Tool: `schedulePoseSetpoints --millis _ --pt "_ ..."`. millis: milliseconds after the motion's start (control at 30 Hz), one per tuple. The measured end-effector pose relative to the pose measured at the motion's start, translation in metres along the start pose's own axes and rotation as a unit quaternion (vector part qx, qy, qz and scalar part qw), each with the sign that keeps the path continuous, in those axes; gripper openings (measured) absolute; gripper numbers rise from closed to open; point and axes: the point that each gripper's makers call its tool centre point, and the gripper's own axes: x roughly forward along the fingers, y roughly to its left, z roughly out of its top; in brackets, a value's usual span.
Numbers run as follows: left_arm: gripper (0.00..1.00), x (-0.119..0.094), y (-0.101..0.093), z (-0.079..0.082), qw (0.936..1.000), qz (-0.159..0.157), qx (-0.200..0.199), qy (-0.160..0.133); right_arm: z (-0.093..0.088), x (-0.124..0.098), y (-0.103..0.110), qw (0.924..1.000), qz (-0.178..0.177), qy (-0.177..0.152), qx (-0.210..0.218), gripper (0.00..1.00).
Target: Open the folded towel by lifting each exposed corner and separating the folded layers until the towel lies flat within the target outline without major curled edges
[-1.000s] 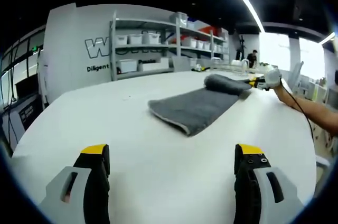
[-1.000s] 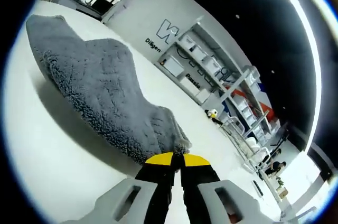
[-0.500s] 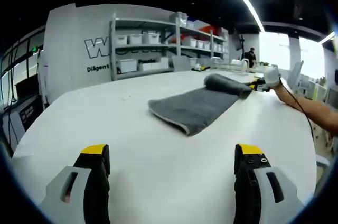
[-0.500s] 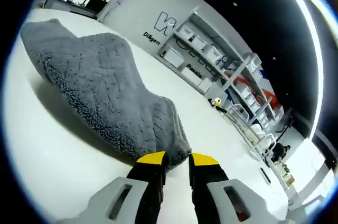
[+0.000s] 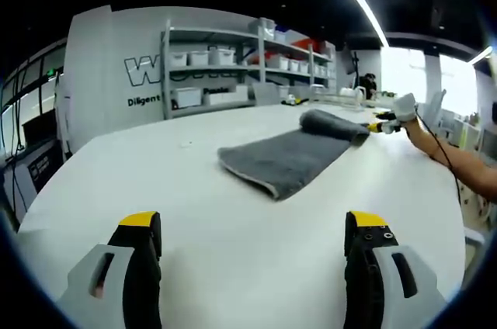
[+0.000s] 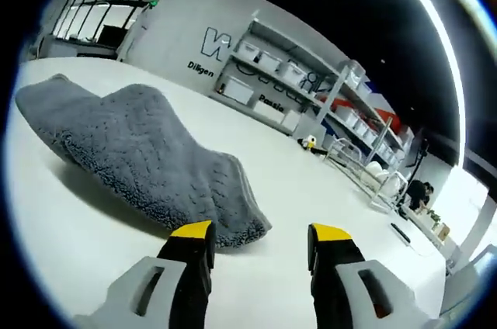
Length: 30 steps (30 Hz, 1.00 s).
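A grey towel (image 5: 291,157) lies on the white table (image 5: 194,212), long and partly folded, with a humped end at its far right. In the left gripper view my left gripper (image 5: 252,224) stands open well short of the towel's near edge, nothing between its jaws. My right gripper (image 5: 380,123) appears in that view at the towel's far end, held by a person's arm. In the right gripper view my right gripper (image 6: 256,232) is open, its jaws just off the towel's (image 6: 140,154) bunched corner, which rests on the table.
Metal shelves (image 5: 233,65) with white bins stand beyond the table's far edge against a wall with lettering. A small yellow object (image 6: 309,143) sits on the table (image 6: 311,189) behind the towel. A person (image 5: 371,84) stands far back.
My right gripper opened and let go of the towel's corner, which dropped onto the table. It then drew back a little. The left gripper has not moved.
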Motion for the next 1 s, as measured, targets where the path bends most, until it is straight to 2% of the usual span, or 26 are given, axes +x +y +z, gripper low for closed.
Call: schedulePoseSetpoints --millis 133,200,233,267,400,567,833,1000 --pt "0.97 -0.001 0.0 0.0 1.0 0.0 0.0 0.0 0.003 -0.004 0.003 0.9999 0.009 -0.006 0.01 0.56" --pt "0.97 0.0 0.0 0.0 1.0 0.0 0.0 0.0 0.008 -0.005 0.012 0.9986 0.038 -0.018 0.03 0.63" --pt "0.97 0.0 0.0 0.0 1.0 0.001 0.0 0.0 0.015 -0.006 0.021 0.9959 0.065 -0.037 0.05 0.67" --pt "0.96 0.0 -0.001 0.0 1.0 0.001 0.0 0.0 0.02 -0.008 0.023 0.9941 0.073 -0.051 0.062 0.7" --pt "0.96 0.002 -0.004 -0.001 1.0 -0.002 0.006 0.004 0.023 -0.011 0.032 0.9928 0.092 -0.054 0.055 0.79" --pt "0.96 0.005 -0.006 -0.003 0.9997 -0.004 0.02 0.014 0.027 -0.013 0.044 0.9886 0.12 -0.062 0.066 0.99" --pt "0.95 0.006 -0.011 0.002 0.9998 -0.015 0.015 0.002 0.028 -0.016 0.054 0.9847 0.146 -0.063 0.071 0.99" --pt "0.93 0.009 -0.018 0.008 0.9993 -0.034 0.006 -0.015 0.03 -0.021 0.053 0.9815 0.154 -0.069 0.089 0.99"
